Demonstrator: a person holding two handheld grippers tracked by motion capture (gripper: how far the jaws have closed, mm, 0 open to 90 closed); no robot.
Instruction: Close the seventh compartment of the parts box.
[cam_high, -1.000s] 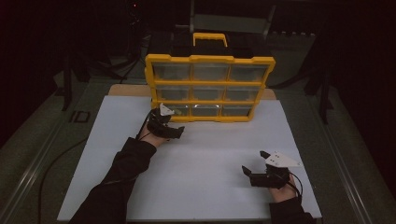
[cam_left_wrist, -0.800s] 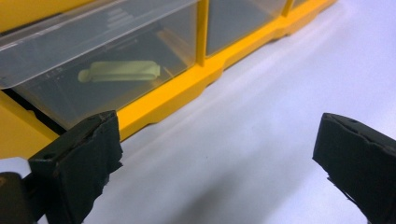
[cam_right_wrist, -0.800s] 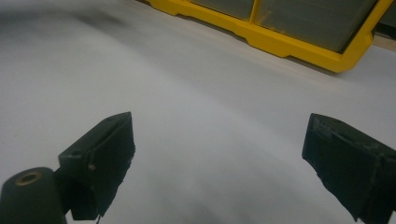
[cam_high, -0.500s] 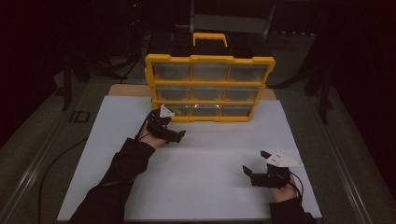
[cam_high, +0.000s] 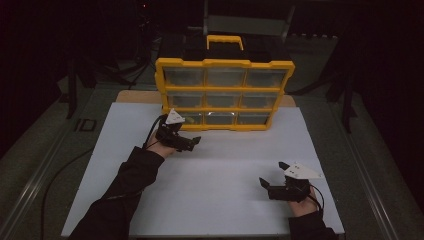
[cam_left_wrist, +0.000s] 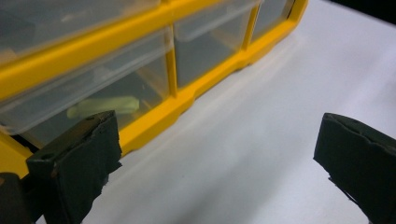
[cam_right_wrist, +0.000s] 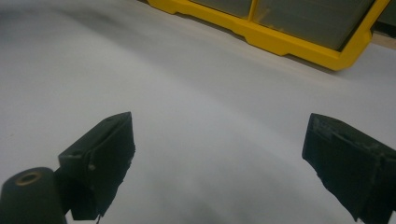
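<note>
A yellow organizer box (cam_high: 225, 95) with clear drawers stands upright at the back of the white board (cam_high: 220, 200). My left gripper (cam_high: 192, 144) hovers just in front of its bottom-left drawer (cam_left_wrist: 116, 93), where a pale green piece (cam_left_wrist: 105, 105) lies behind the clear front. Its jaws have just been opening and now stand wide apart, with nothing between them (cam_left_wrist: 219, 135). My right gripper (cam_high: 272, 175) rests low over the board at the front right, open and empty (cam_right_wrist: 219, 126). It is well away from the organizer's yellow frame (cam_right_wrist: 280, 42).
A black case with a yellow handle (cam_high: 225, 42) sits behind the organizer. A strip of brown tabletop (cam_high: 137, 96) shows past the board's far edge. Dark rails and a cable (cam_high: 60, 170) run along the left side.
My left gripper's jaws have spread wider, and it has edged slightly right along the organizer's bottom row. The right gripper has stayed where it was.
</note>
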